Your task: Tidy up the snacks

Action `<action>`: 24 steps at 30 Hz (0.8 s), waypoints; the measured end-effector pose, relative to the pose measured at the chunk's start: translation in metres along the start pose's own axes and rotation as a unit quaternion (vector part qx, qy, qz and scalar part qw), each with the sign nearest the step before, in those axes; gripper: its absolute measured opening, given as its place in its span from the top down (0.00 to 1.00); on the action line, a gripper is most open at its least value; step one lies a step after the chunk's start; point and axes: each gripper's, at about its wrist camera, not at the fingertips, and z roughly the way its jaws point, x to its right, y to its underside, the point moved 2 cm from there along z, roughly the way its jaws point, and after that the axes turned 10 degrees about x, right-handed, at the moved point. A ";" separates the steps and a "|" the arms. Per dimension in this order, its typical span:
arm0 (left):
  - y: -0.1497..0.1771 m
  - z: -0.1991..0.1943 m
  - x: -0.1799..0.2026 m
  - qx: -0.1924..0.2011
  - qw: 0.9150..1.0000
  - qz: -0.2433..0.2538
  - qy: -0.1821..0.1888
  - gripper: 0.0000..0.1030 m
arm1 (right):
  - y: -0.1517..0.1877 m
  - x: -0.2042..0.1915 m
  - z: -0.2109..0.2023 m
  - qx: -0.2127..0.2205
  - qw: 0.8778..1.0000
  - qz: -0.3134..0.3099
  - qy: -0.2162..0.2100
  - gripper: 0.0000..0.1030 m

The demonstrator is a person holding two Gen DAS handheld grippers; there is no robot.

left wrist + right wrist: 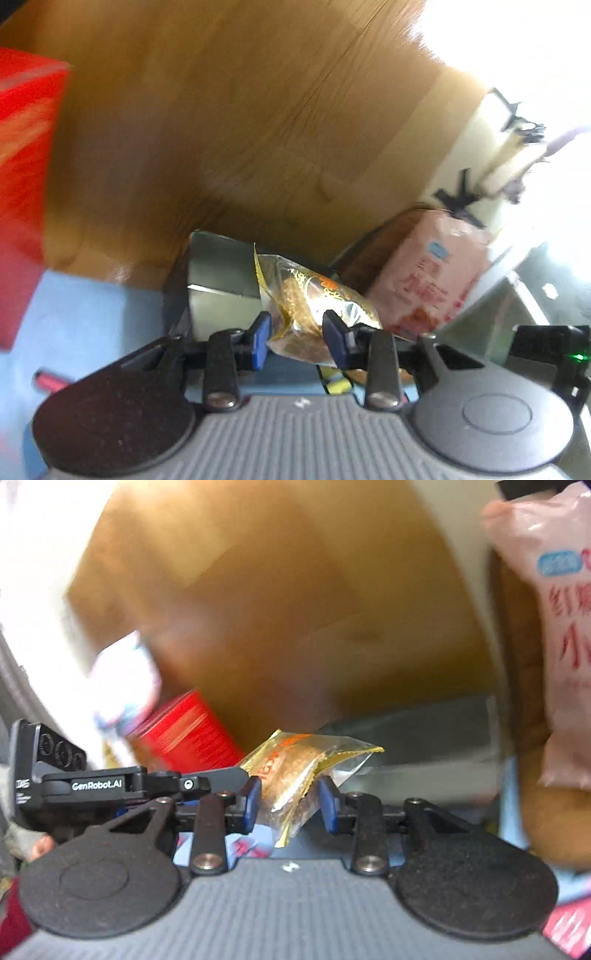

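Left claw (297, 338): we see it pinching a clear gold snack packet (314, 295).
Right claw (290, 805): we see it gripping a second gold packet (295, 771).

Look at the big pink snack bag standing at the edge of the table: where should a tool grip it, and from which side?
Probably grip the pink bag at its gathered top, coming from above. It stands upright and its body looks wide and puffy beside the tool's blue pads, so the narrow top suits a pinch better. Both tools already hold small gold packets, so one must be freed first.
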 end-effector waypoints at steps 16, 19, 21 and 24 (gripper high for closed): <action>0.025 0.003 0.009 0.008 1.000 0.003 0.012 0.52 | 0.001 0.048 -0.017 0.073 0.993 -0.041 0.089 0.49; 0.040 -0.026 0.000 -0.003 1.000 0.004 0.017 0.52 | 0.028 0.055 -0.053 0.071 0.994 -0.027 0.084 0.48; 0.046 -0.042 -0.013 -0.013 1.000 -0.001 0.001 0.52 | 0.046 0.053 -0.063 0.054 0.996 -0.027 0.072 0.48; 0.053 -0.074 -0.038 -0.017 0.999 -0.013 -0.038 0.52 | 0.073 0.041 -0.066 0.015 0.999 -0.019 0.040 0.48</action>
